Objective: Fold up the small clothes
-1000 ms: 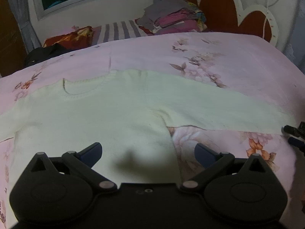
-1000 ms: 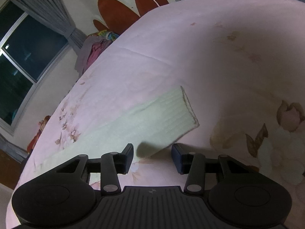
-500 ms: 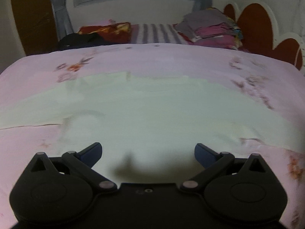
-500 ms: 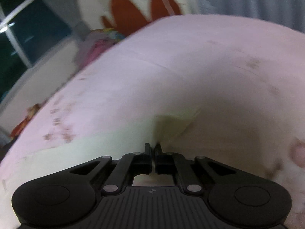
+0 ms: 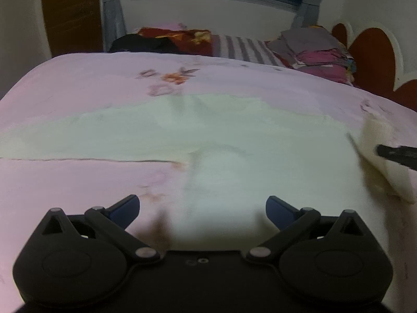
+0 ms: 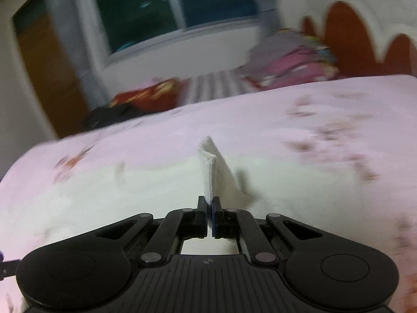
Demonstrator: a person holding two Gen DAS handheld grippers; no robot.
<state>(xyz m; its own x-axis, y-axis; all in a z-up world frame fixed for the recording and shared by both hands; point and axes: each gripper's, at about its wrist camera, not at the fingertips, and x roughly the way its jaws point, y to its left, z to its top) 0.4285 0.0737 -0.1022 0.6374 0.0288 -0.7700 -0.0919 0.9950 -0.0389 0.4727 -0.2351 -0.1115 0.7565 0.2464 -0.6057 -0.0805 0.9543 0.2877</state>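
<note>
A cream long-sleeved top (image 5: 234, 140) lies spread flat on the pink flowered bed cover (image 5: 78, 83). My left gripper (image 5: 202, 206) is open and empty, low over the top's lower left edge near its armpit. My right gripper (image 6: 209, 206) is shut on the cuff of the right sleeve (image 6: 211, 172) and holds it lifted over the body of the top (image 6: 130, 190). In the left wrist view the raised sleeve (image 5: 383, 161) and the right gripper's black tip (image 5: 396, 152) show at the right edge.
A stack of folded clothes (image 5: 318, 49) and a striped pillow (image 5: 242, 48) lie at the far side of the bed, with dark and red fabric (image 5: 166, 40) beside them. A red and white headboard (image 5: 372, 52) stands at the right. A window and wooden door are behind.
My right gripper closed on the sleeve cuff, lifted it and carried it leftward over the top's body. My left gripper swung left along the top's lower edge and stayed open.
</note>
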